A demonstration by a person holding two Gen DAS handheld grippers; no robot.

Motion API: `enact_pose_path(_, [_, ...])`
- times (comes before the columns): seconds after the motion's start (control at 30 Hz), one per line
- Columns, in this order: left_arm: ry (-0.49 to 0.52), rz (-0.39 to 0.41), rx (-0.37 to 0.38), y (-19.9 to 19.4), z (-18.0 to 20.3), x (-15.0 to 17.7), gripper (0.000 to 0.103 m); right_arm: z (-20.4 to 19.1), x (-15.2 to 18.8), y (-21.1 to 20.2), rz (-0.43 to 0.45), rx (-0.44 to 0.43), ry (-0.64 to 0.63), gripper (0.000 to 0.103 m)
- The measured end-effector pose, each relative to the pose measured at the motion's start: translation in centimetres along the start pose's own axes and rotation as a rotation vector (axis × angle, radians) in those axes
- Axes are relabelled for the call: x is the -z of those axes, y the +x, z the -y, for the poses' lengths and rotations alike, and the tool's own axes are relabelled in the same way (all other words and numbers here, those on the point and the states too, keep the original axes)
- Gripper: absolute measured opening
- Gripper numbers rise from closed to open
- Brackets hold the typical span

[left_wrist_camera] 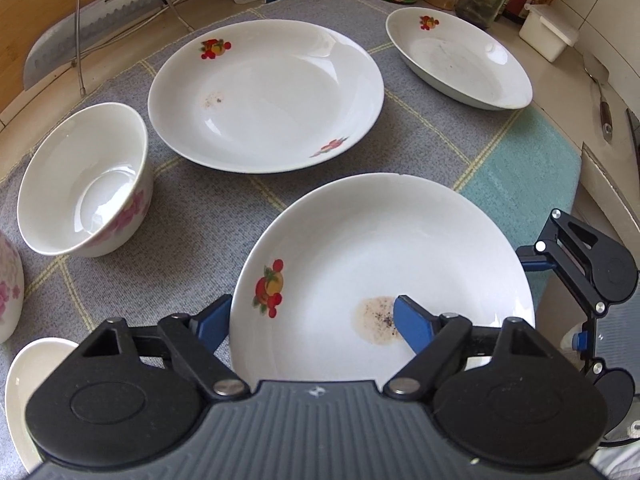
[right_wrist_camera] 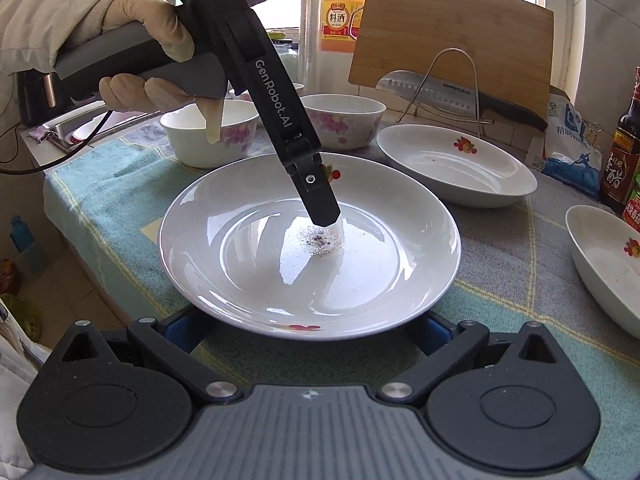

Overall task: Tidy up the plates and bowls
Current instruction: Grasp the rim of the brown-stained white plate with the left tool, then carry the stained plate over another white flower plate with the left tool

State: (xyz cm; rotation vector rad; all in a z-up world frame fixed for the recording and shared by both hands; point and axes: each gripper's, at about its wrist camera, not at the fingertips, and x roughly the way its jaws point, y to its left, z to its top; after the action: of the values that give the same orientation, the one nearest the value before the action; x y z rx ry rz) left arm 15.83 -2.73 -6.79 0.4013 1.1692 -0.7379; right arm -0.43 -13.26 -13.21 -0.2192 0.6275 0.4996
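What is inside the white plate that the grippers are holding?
Inside the plate sits a brownish speckled stain, and the left gripper reaches in over it. The gripper's tip hides part of the stain.

Cleaver (left_wrist_camera: 80,28) on wire rack (left_wrist_camera: 86,20); cutting board (right_wrist_camera: 452,36); cooking-wine bottle (right_wrist_camera: 339,8); checked cloth (left_wrist_camera: 192,236).

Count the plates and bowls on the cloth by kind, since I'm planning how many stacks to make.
Plates: 3 (near plate, middle plate, far plate)
Bowls: 2 (bowl, edge bowl)
Unclear: 1 (white rim, cut off at the lower left corner)
Total: 5 sure, 6 with the cut-off piece
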Motion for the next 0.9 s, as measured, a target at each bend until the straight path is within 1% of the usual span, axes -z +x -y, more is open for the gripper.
enact_pose_path(0.3, [0.03, -0.062, 0.037, 0.5, -0.4, -0.7, 0.08, -0.2, -0.3, 0.1, -0.022, 0.008, -0.001, 0.103])
enact_pose_path(0.43, [0.05, -0.084, 0.034, 0.7, -0.3, -0.9, 0.08, -0.3, -0.5, 0.2, -0.033, 0.014, 0.006, 0.103])
enact_pose_path(0.63, [0.073, -0.093, 0.033, 0.9, -0.2, -1.0, 0.081, -0.4, -0.7, 0.3, -0.045, 0.018, 0.018, 0.103])
enact_pose_path(0.9, [0.074, -0.089, 0.05, 0.6, -0.1, -1.0, 0.08, -0.5, -1.0, -0.1, -0.051, 0.017, 0.018, 0.103])
